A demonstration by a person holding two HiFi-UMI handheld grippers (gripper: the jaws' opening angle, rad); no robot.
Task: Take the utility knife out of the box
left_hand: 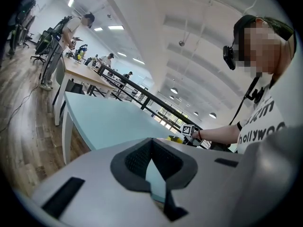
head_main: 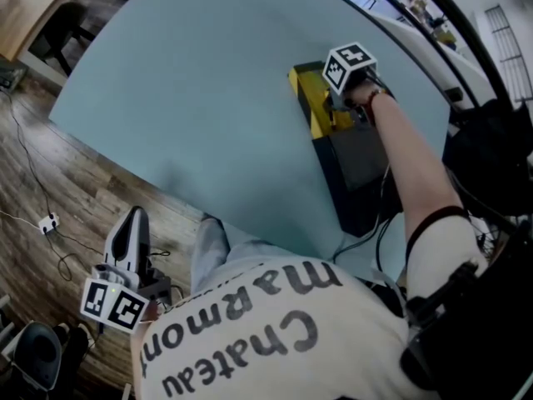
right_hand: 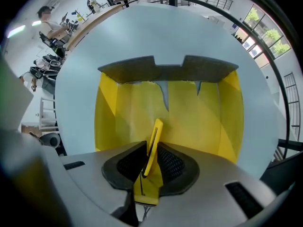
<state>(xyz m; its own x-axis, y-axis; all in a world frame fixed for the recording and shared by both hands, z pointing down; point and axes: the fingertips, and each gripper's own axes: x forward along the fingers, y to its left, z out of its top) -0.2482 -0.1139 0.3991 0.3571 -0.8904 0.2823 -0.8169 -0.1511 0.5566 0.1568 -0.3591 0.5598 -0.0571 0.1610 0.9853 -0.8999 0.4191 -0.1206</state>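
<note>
My right gripper clamped the knife, its lower end hidden, over the box; my left gripper hung closed, empty.

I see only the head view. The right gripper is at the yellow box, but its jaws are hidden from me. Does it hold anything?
Observer: Yes. The right gripper view shows the right gripper shut on the yellow utility knife. Its pads press on the knife's flat sides, and the yellow inside of the open box is behind it.
Operator: And the left gripper, low over the floor?
Observer: The left gripper view shows the left gripper with its jaws together at the tips and nothing between them.
</note>
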